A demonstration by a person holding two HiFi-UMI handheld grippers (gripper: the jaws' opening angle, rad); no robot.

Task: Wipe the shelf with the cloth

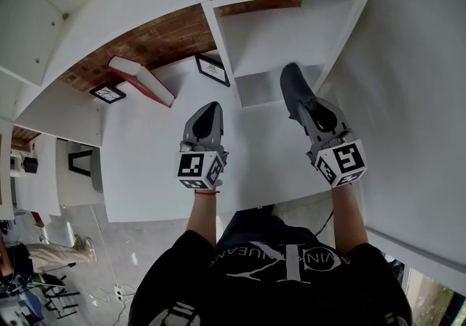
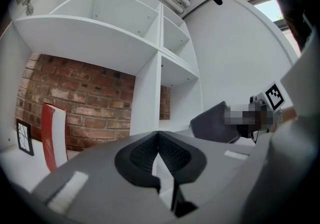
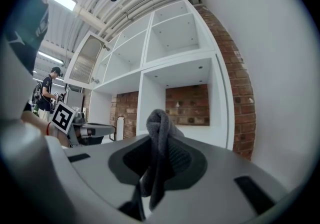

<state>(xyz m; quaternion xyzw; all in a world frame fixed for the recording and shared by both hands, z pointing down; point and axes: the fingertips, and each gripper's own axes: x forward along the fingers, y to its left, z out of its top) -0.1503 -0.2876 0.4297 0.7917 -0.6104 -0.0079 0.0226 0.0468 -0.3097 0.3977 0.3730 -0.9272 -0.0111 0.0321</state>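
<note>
Though cloth [image 3: 160,124] in jaws, book [image 1: 142,81] in shelf [image 1: 142,148]

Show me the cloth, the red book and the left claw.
cloth [image 3: 159,125]: right gripper view, the bunched fold sticking up.
red book [image 1: 149,89]: head view, its red side.
left claw [image 2: 158,133]: left gripper view, where the tips meet.

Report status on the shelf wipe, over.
Left gripper shut, empty. Right gripper shut on grey cloth, at the shelf right bay. Red book, picture frame to the left, clear of cloth.
</note>
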